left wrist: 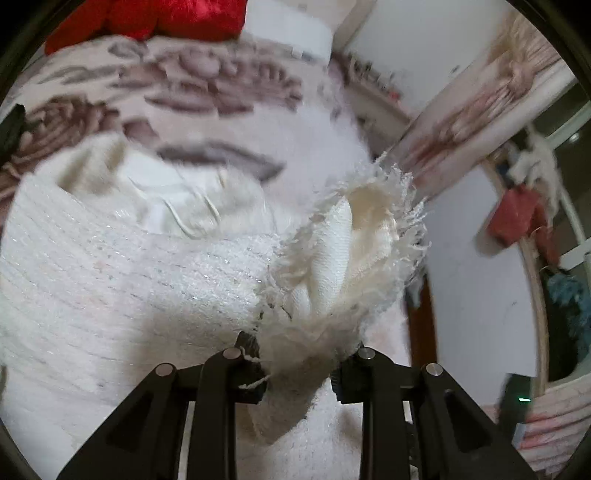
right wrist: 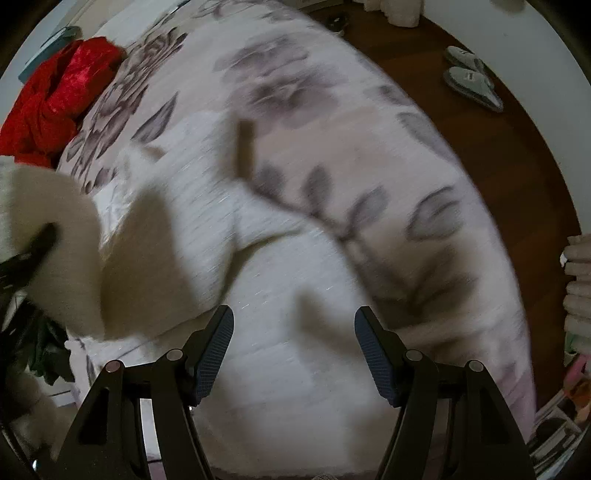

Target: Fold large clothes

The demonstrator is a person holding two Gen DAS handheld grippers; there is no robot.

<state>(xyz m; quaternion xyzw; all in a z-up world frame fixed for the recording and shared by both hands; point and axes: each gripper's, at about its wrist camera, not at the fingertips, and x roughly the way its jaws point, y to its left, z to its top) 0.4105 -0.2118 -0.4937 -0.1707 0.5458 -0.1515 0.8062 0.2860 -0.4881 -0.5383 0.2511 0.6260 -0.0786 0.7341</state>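
In the left wrist view, a frayed corner of the white garment (left wrist: pixel 332 266) is clamped between the left tongs (left wrist: pixel 297 363), and the bunched fabric is lifted above the rest of the cloth. The remainder of the garment is spread over the bed (left wrist: pixel 207 96), whose floral cover is seen behind it. Farther off, a red cloth (left wrist: pixel 147 18) is seen at the bed's far edge.

In the right wrist view, the right tongs (right wrist: pixel 294 349) are held apart, with nothing between them, above the garment (right wrist: pixel 280 369) on the bed (right wrist: pixel 369 147). The red cloth (right wrist: pixel 55 99) is seen at upper left, and slippers (right wrist: pixel 471 79) lie on the floor (right wrist: pixel 535 166) beyond.
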